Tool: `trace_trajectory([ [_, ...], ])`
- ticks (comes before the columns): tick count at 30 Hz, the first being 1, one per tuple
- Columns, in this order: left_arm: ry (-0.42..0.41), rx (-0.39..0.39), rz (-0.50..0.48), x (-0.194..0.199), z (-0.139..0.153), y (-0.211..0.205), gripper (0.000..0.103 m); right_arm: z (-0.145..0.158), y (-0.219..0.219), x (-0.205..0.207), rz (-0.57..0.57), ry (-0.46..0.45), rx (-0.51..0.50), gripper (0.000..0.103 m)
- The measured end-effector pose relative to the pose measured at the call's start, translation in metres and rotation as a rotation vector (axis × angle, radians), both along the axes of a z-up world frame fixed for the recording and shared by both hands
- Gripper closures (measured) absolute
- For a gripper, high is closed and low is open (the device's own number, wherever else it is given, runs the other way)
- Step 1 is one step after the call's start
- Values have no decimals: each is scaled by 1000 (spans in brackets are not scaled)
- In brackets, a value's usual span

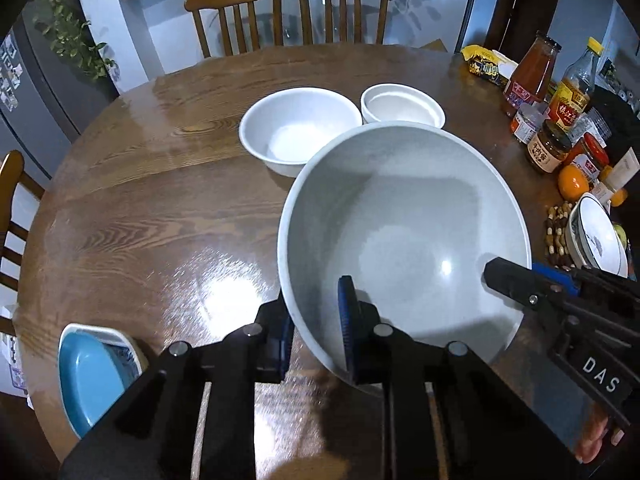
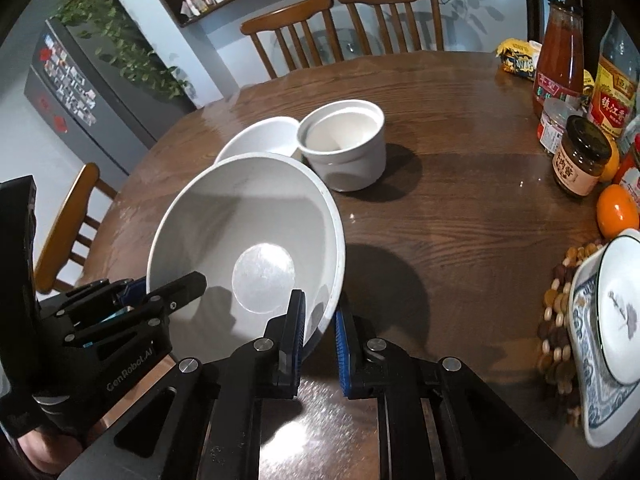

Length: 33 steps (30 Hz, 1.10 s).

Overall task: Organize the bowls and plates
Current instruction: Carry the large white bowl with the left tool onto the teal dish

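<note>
A large white bowl (image 1: 404,216) is held tilted above the wooden table (image 1: 140,208). My left gripper (image 1: 316,340) is shut on its near-left rim. My right gripper (image 2: 320,336) is shut on the bowl's (image 2: 248,232) right rim; it also shows in the left wrist view (image 1: 516,280). Behind it stand a medium white bowl (image 1: 300,128) and a small white bowl (image 1: 402,106), side by side. In the right wrist view they are the medium bowl (image 2: 260,136) and the small bowl (image 2: 344,144).
A blue dish (image 1: 92,376) sits at the table's near-left edge. A white bowl on a blue-patterned plate (image 2: 616,320) lies on a beaded mat at right. Jars, sauce bottles (image 2: 560,56) and an orange (image 2: 616,210) crowd the right side. Chairs (image 1: 340,8) stand behind.
</note>
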State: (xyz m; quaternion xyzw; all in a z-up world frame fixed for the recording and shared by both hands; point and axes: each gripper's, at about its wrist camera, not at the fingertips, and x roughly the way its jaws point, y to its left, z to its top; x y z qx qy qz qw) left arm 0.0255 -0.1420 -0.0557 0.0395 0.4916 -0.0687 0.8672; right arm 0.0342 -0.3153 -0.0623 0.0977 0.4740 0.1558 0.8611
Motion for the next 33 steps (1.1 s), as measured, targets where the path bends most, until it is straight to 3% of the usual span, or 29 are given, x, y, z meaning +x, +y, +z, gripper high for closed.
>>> trace_trajectory([
  [21, -53, -9, 114, -68, 20, 61, 84, 24, 55, -54, 116, -50, -27, 88],
  [33, -36, 2, 226, -80, 19, 122, 84, 24, 121, -54, 238, -35, -34, 88],
])
